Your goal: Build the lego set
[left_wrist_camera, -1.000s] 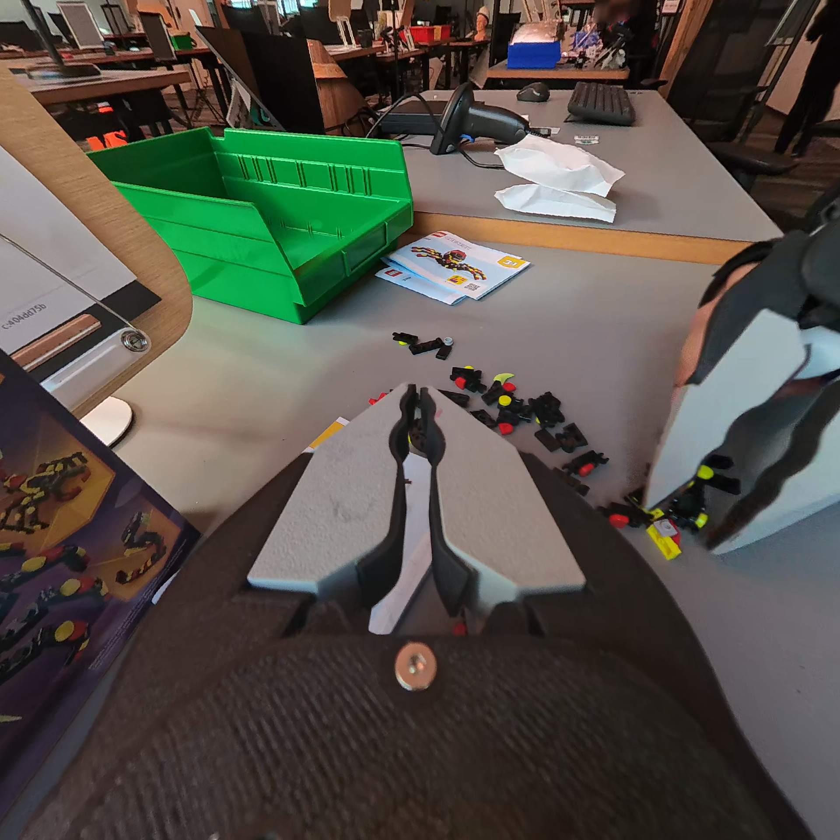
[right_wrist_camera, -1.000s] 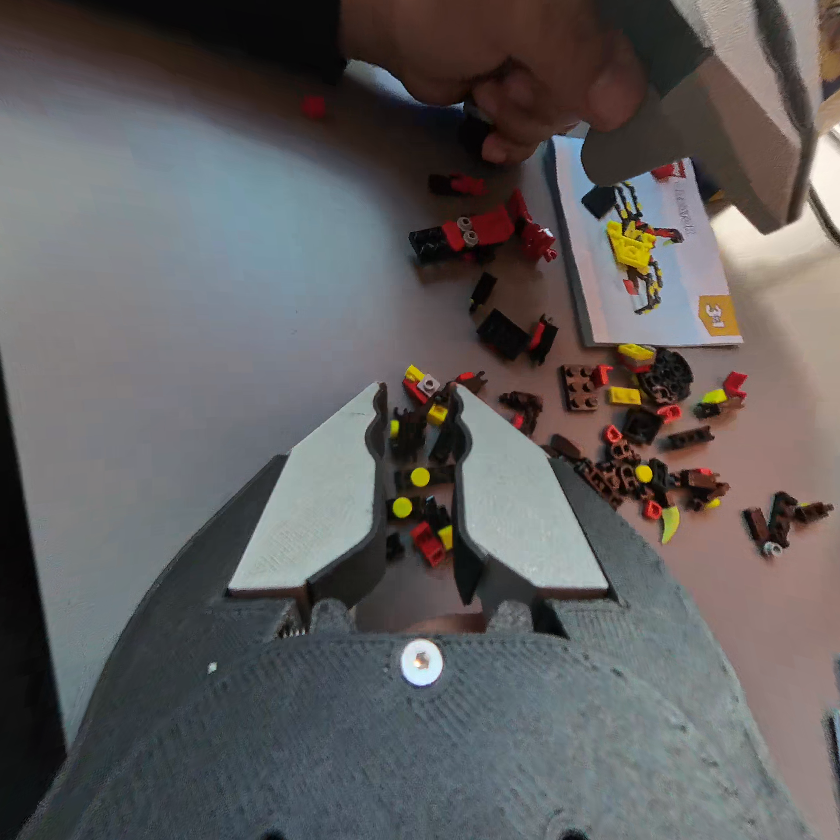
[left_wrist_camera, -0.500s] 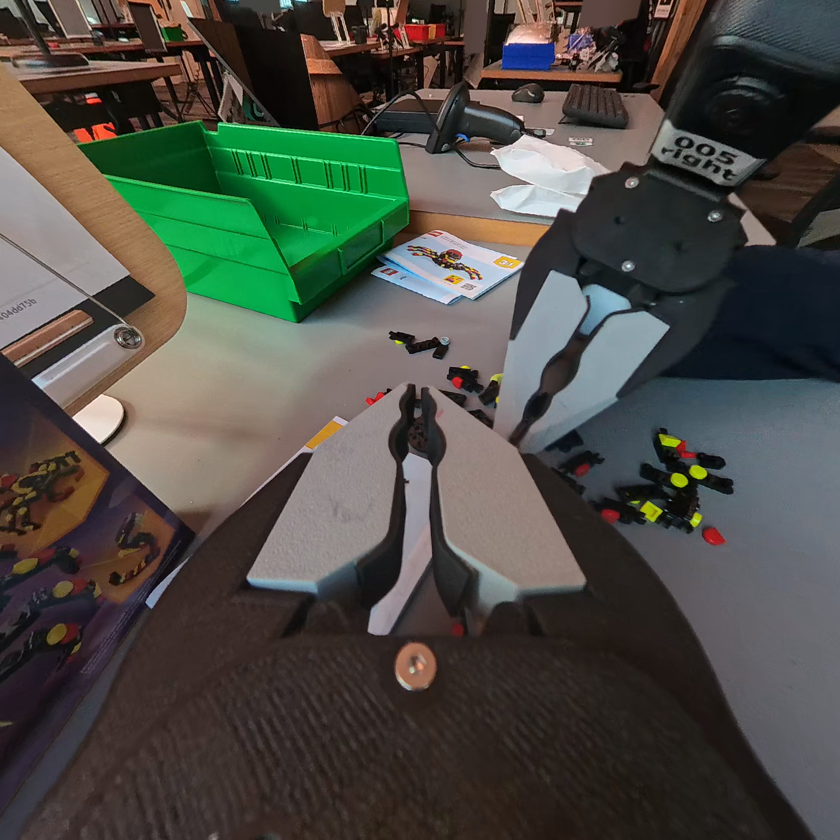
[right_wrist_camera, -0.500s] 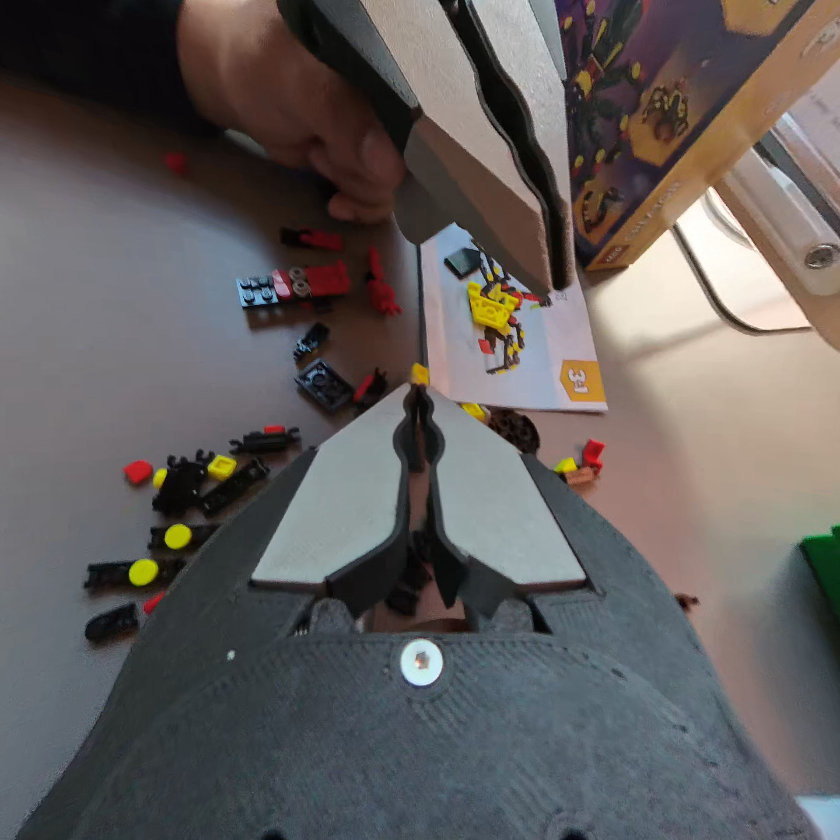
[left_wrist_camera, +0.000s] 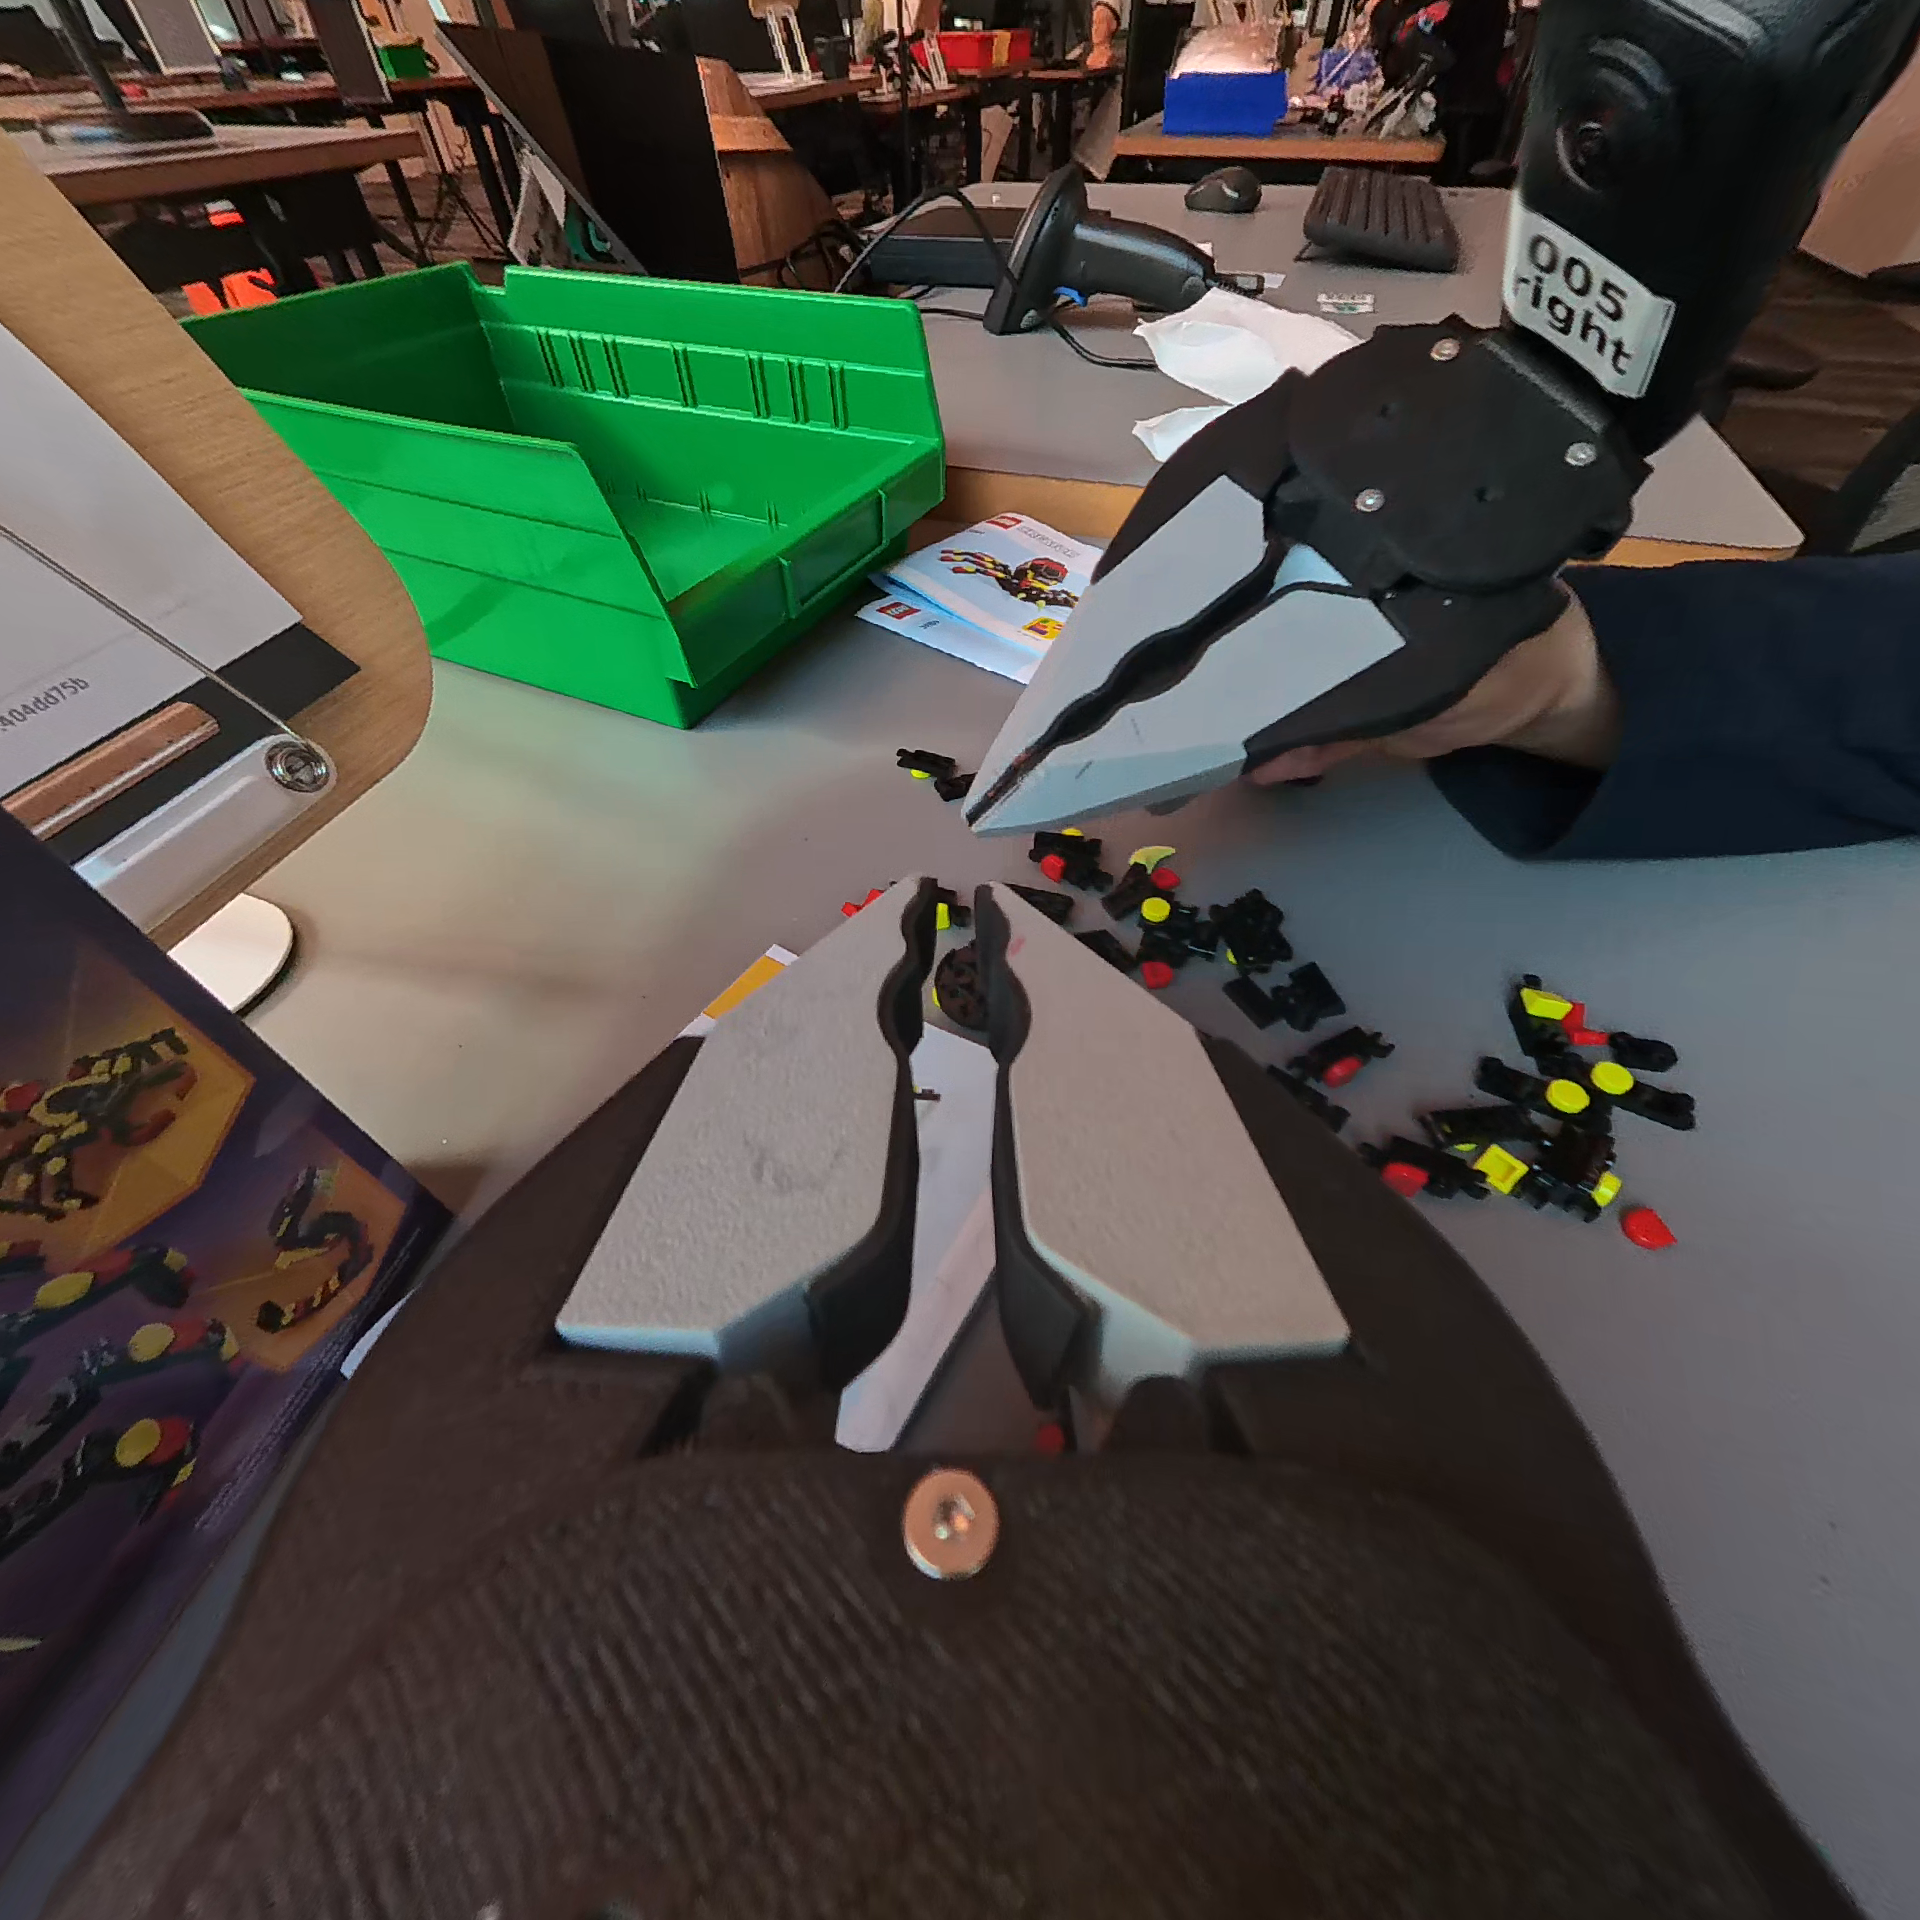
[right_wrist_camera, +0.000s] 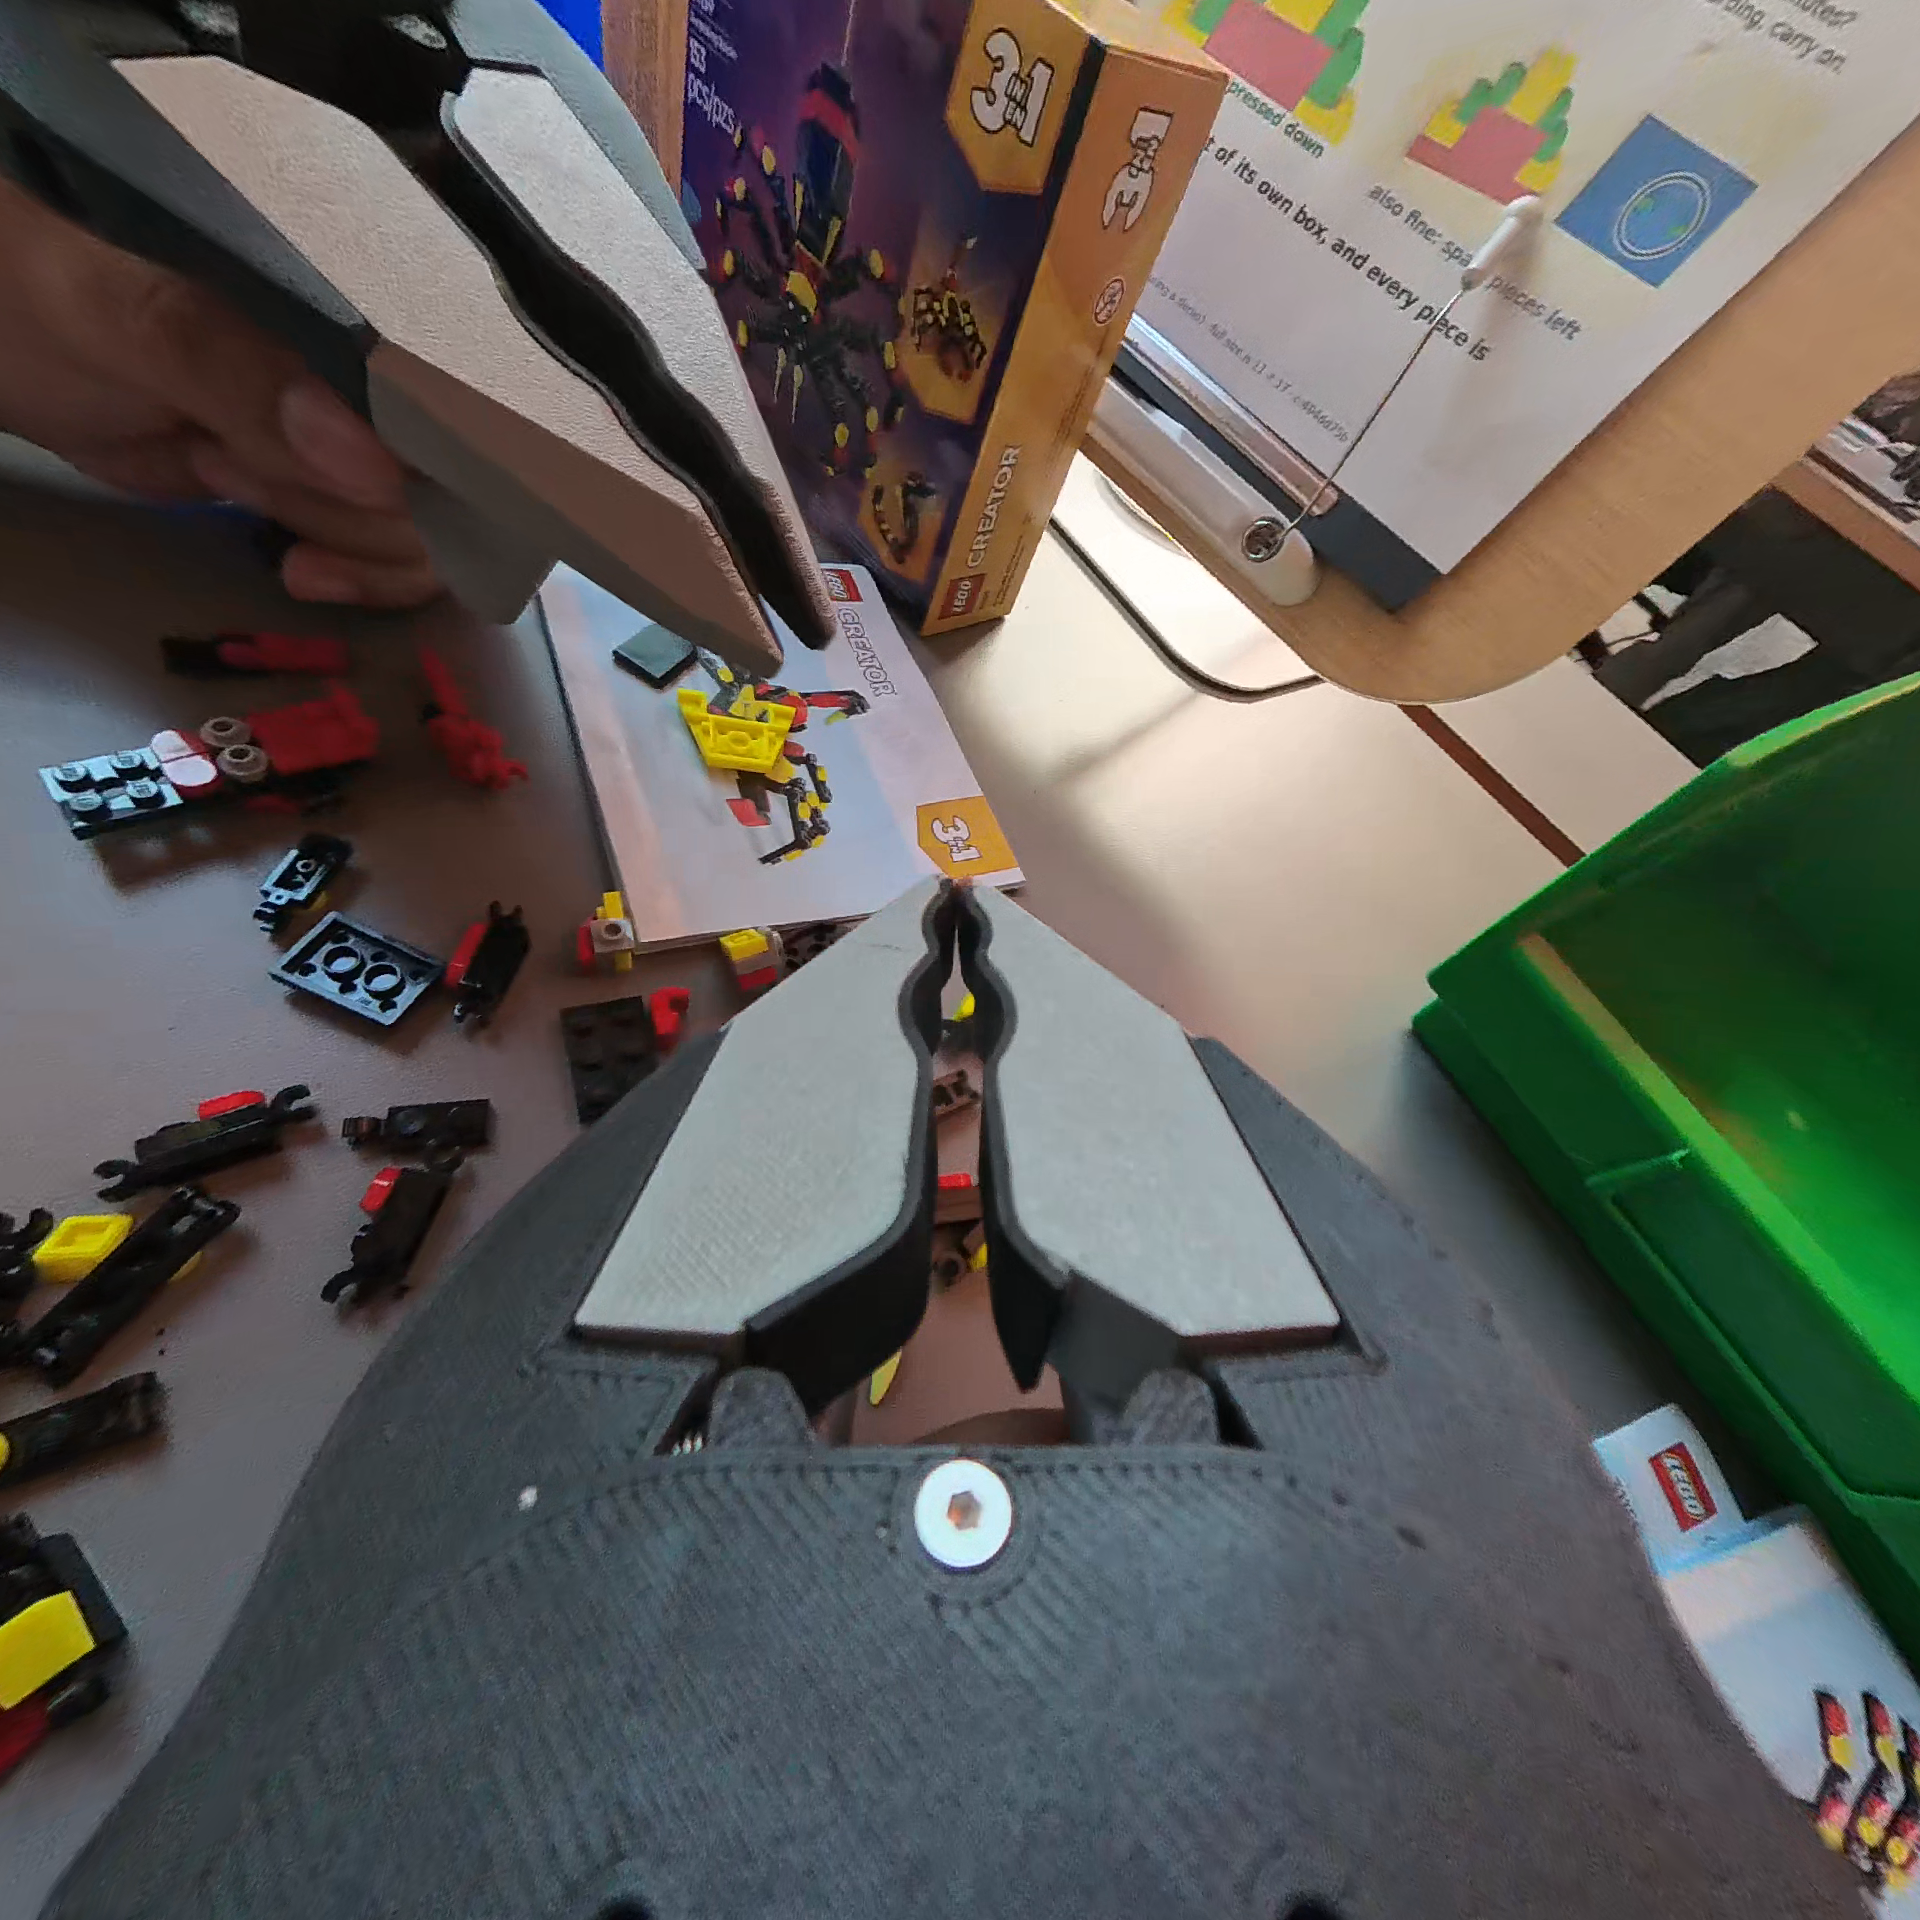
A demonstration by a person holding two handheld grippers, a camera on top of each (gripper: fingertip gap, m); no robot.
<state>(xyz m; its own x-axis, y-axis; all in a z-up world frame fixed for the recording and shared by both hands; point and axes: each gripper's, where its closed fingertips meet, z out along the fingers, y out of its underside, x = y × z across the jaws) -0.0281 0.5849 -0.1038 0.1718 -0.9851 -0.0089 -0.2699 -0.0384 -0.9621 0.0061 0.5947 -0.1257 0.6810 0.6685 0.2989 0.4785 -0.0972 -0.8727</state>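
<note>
The open instruction booklet (right_wrist_camera: pixel 748 790) on the grey table (left_wrist_camera: pixel 582 831) serves as the landmark. Left of it, in the right wrist view, lie a partly built red and black assembly (right_wrist_camera: pixel 208 764), a dark plate (right_wrist_camera: pixel 353 968) with round holes and black, red and yellow loose lego pieces (right_wrist_camera: pixel 208 1143) spread toward the left edge. A yellow wedge piece (right_wrist_camera: pixel 740 732) and a small dark tile (right_wrist_camera: pixel 652 657) rest on the booklet's page. Above the booklet's upper left corner hangs the left gripper (right_wrist_camera: pixel 800 634), its jaws slightly apart with nothing between them; a hand (right_wrist_camera: pixel 208 416) grips it. At the booklet's near right corner sits the right gripper (right_wrist_camera: pixel 954 885), jaws pressed together at the tips; whether they pinch anything I cannot tell. Behind the booklet stands the purple and orange lego box (right_wrist_camera: pixel 935 260). Right of the booklet, past bare table, is the green bin (right_wrist_camera: pixel 1704 1091). In the left wrist view, more loose pieces (left_wrist_camera: pixel 1538 1122) lie right of the left gripper.
</note>
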